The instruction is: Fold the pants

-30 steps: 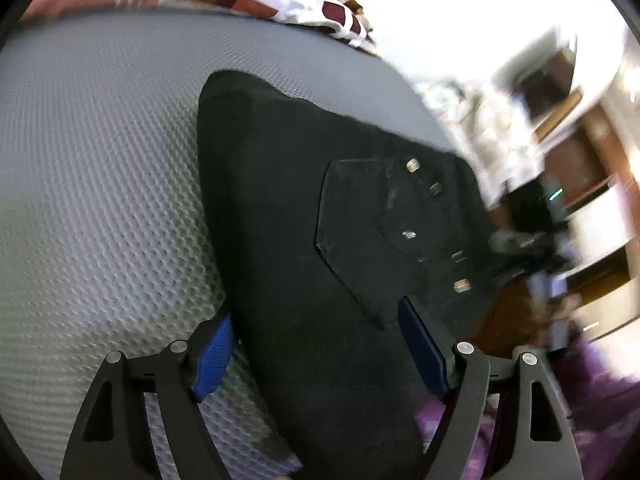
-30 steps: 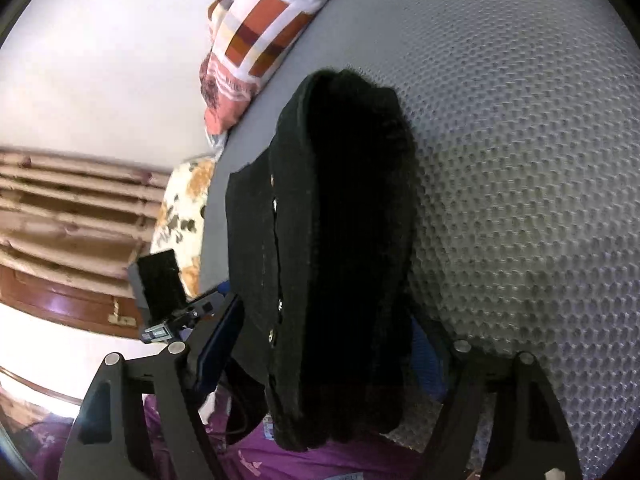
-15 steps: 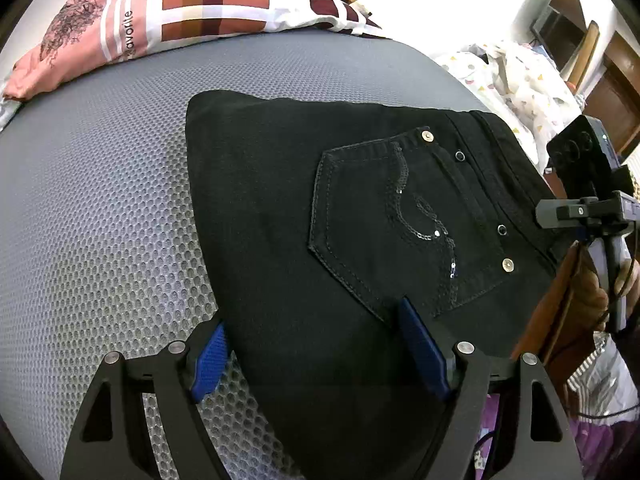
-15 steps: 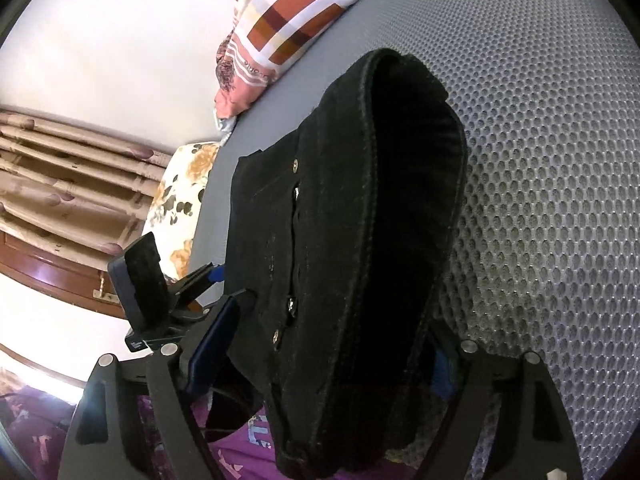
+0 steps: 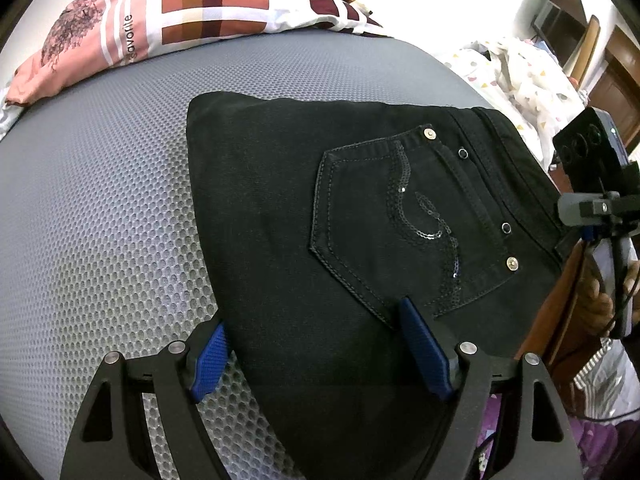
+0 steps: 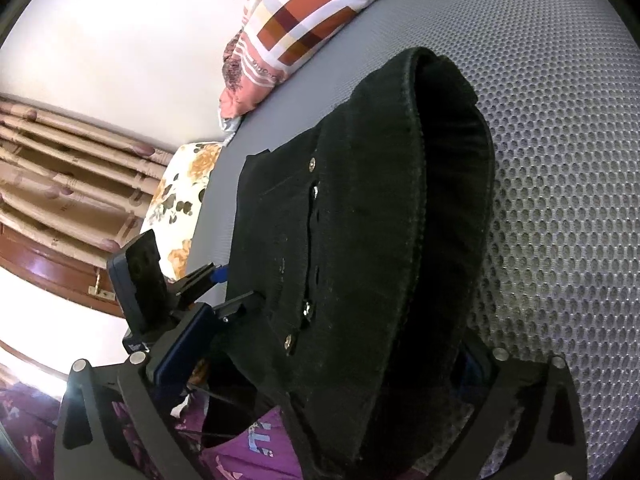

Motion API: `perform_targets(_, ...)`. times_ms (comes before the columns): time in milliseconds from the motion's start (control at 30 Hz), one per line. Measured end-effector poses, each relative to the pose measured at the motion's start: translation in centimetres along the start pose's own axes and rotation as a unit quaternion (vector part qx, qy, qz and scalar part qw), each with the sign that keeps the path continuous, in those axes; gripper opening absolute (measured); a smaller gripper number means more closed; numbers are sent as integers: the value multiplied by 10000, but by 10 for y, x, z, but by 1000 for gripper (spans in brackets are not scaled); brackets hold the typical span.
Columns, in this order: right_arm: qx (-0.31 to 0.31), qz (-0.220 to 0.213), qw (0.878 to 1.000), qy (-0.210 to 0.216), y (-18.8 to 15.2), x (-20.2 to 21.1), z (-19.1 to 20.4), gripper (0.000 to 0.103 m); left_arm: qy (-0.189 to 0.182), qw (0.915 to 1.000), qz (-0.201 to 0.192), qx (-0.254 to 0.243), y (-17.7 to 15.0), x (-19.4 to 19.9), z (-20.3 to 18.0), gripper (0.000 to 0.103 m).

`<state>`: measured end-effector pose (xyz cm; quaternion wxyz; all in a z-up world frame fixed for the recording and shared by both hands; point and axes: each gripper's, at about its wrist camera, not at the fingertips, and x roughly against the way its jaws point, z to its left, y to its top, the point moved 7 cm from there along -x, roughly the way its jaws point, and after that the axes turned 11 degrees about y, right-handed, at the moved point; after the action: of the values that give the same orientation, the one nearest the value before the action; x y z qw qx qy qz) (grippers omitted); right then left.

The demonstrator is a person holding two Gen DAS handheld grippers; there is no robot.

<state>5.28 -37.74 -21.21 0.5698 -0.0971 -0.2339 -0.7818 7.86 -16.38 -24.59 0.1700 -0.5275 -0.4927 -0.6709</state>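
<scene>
The black pants (image 5: 340, 220) lie folded on the grey mesh mattress (image 5: 100, 200), back pocket with sequin trim (image 5: 416, 220) facing up. My left gripper (image 5: 316, 356) is open, its blue pads straddling the near edge of the fold. In the right wrist view the pants (image 6: 360, 240) form a thick rounded fold with rivets showing. My right gripper (image 6: 332, 364) is open, the bundle sitting between its pads; the right pad is mostly hidden by cloth. The other gripper shows at the pants' waistband side (image 5: 592, 184).
A patchwork pillow (image 5: 180, 20) lies at the head of the mattress. A floral cushion (image 6: 180, 200), curtains (image 6: 60, 168) and a wooden rail are off the left side. Patterned white bedding (image 5: 520, 76) and purple cloth (image 6: 248, 448) lie past the mattress edge.
The left view has swung and steadied over the flat pocket side. The right gripper has come closer to the fold, which now fills more of its view.
</scene>
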Motion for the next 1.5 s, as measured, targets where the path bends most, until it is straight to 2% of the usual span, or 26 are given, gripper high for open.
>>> perform_targets(267, -379, 7, 9992, 88, 5, -1, -5, 103, 37, 10000, 48, -56, 3, -3, 0, 85)
perform_targets(467, -241, -26, 9997, 55, 3, 0, -3, 103, 63, 9999, 77, -81, 4, -6, 0, 91)
perform_targets(733, -160, -102, 9998, 40, -2, -2, 0, 103, -102, 9999, 24, -124, 3, -4, 5, 91)
perform_targets(833, -328, -269, 9991, 75, -3, 3, -1, 103, -384, 9991, 100, 161, 2, 1, 20, 91)
perform_targets(933, -690, -506, 9958, 339, -7, 16, -4, 103, -645, 9953, 103, 713, 0, 12, 50, 91)
perform_targets(1067, -1049, -680, 9889, 808, -26, 36, -6, 103, -561, 9936, 106, 976, -8, 23, 76, 91)
perform_targets(1200, -1086, -728, 9854, 1087, -40, 46, 1, 103, -523, 9916, 290, 1143, -22, 25, 85, 91)
perform_targets(1267, -1026, -747, 9863, 1053, -46, 47, 8, 98, -620, 9892, 350, 1283, -28, 25, 85, 91)
perform_targets(1333, -977, -727, 9876, 990, -48, 46, 11, 72, -655, 9884, 322, 1334, -31, 26, 82, 91)
perform_targets(1367, -934, -694, 9899, 807, -48, 44, 10, 66, -670, 9885, 317, 1319, -31, 26, 80, 91)
perform_targets(1433, -978, -618, 9918, 542, -50, 42, 3, 42, -657, 9893, 348, 1257, -31, 26, 76, 91)
perform_targets(1500, -1133, -663, 9901, 493, -52, 45, -6, 32, -629, 9901, 354, 1207, -30, 26, 71, 91)
